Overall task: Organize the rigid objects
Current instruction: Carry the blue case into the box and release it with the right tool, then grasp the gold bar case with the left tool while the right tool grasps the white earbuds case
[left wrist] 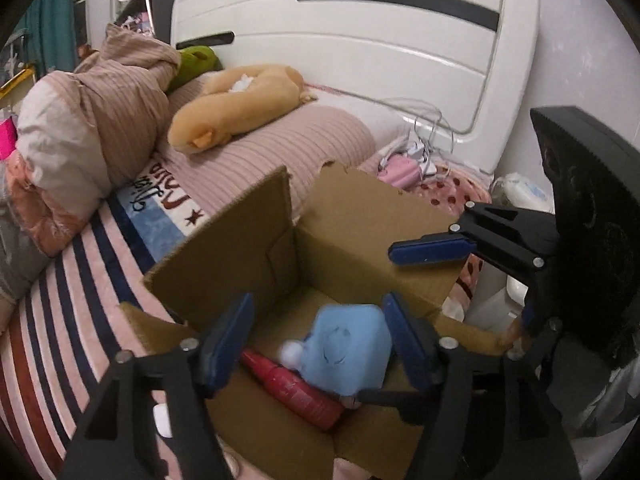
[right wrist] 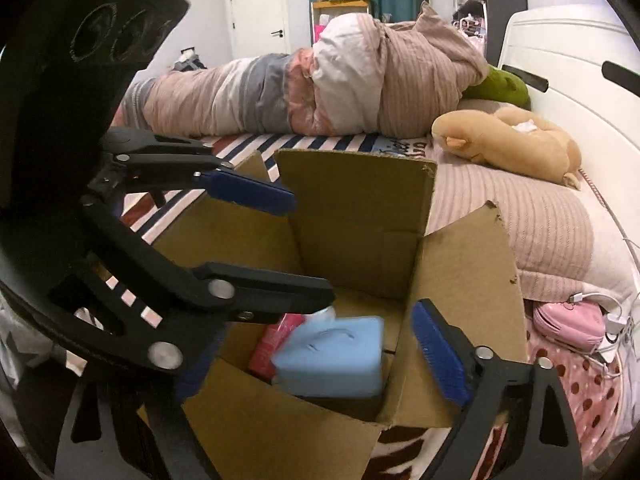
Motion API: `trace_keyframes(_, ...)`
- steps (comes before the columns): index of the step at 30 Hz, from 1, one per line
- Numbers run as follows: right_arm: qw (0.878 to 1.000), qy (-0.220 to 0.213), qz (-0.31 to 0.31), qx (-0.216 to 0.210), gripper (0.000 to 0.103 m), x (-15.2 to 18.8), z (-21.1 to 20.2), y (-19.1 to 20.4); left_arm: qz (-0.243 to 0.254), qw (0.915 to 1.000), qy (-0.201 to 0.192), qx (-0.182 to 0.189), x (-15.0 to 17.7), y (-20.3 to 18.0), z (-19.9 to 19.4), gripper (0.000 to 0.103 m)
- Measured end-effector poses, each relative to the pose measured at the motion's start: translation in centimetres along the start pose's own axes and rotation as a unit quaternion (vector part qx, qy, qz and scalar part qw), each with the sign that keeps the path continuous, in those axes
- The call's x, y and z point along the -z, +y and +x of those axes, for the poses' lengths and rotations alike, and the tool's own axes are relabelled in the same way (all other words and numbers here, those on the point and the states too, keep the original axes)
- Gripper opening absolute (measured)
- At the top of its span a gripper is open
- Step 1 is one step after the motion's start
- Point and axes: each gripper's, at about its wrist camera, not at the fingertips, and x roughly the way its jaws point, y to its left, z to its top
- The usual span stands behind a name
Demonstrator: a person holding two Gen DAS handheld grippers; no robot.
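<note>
An open cardboard box (left wrist: 248,248) stands on the bed; it also shows in the right wrist view (right wrist: 360,216). Inside lie a light blue rectangular bottle (left wrist: 348,356) with a white cap and a red bottle (left wrist: 296,388). The blue bottle (right wrist: 332,356) and the red bottle (right wrist: 272,344) also show in the right wrist view. My left gripper (left wrist: 316,344) is open just above the box, its blue pads either side of the blue bottle, which looks blurred and loose. My right gripper (right wrist: 316,364) is open over the box's other side.
The bed has a striped blanket (left wrist: 60,320), a rolled duvet (right wrist: 320,88), a pink pillow (left wrist: 280,152) with a tan plush toy (left wrist: 236,100), a green plush (left wrist: 200,60) and a white headboard (left wrist: 360,40). A pink pouch with cables (right wrist: 568,324) lies by the box.
</note>
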Motion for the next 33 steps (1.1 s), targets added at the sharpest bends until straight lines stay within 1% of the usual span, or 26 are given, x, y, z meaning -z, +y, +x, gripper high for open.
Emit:
trace_keyframes(2, 1.000, -0.004, 0.006, 0.002, 0.099, -0.1, -0.4, 0.1, -0.006, 0.9996, -0.026, -0.011, 0.3, 0.6, -1.7, 0.081)
trace_keyframes(3, 1.000, -0.006, 0.008, 0.001, 0.102, -0.2, -0.5, 0.1, -0.011, 0.9991, -0.039, -0.017, 0.4, 0.9, -2.6, 0.083)
trace_keyframes(7, 1.000, -0.019, 0.000, 0.003, 0.102, -1.2, -1.1, 1.6, -0.049, 0.9944, -0.084, -0.042, 1.8, 3.1, -6.7, 0.090)
trace_keyframes(9, 1.000, -0.026, -0.009, 0.010, 0.102, -2.0, -1.2, 2.8, -0.058, 0.9901, -0.114, -0.058, 3.4, 4.4, -9.1, 0.095)
trace_keyframes(10, 0.999, -0.033, -0.015, 0.014, 0.102, -2.3, -1.3, 3.8, -0.066, 0.9877, -0.122, -0.072, 4.2, 5.1, -10.2, 0.099)
trace_keyframes(12, 0.999, -0.043, -0.028, 0.010, 0.102, -3.0, -1.4, 5.4, -0.083, 0.9832, -0.128, -0.100, 5.8, 6.7, -11.9, 0.100)
trace_keyframes(16, 0.997, -0.055, -0.049, -0.033, 0.102, -4.6, -0.9, 9.7, -0.121, 0.9745, -0.127, -0.140, 9.5, 10.0, -14.6, 0.100)
trace_keyframes(18, 0.996, -0.045, -0.059, -0.050, 0.102, -5.4, 0.3, 12.0, -0.139, 0.9700, -0.126, -0.154, 11.7, 11.8, -15.8, 0.100)
trace_keyframes(20, 0.995, -0.035, -0.065, -0.064, 0.102, -5.8, 1.8, 14.0, -0.154, 0.9672, -0.124, -0.160, 13.6, 13.4, -16.1, 0.100)
trace_keyframes(23, 0.995, -0.011, -0.061, -0.077, 0.101, -5.9, 4.6, 16.6, -0.175, 0.9641, -0.113, -0.165, 16.1, 15.6, -15.7, 0.100)
trace_keyframes(24, 0.995, 0.000, -0.059, -0.077, 0.101, -5.8, 5.9, 17.4, -0.179, 0.9634, -0.108, -0.168, 17.0, 16.1, -15.5, 0.100)
trace_keyframes(27, 0.996, 0.031, -0.053, -0.063, 0.091, -5.2, 9.2, 18.7, -0.190, 0.9622, -0.094, -0.172, 18.9, 17.9, -13.9, 0.100)
trace_keyframes(30, 0.996, 0.070, -0.029, -0.040, 0.091, -4.3, 13.4, 18.6, -0.200, 0.9629, -0.082, -0.162, 20.6, 19.4, -12.2, 0.100)
trace_keyframes(33, 0.996, 0.088, -0.004, -0.001, 0.090, -3.7, 16.8, 17.3, -0.210, 0.9634, -0.068, -0.151, 21.6, 20.9, -10.1, 0.100)
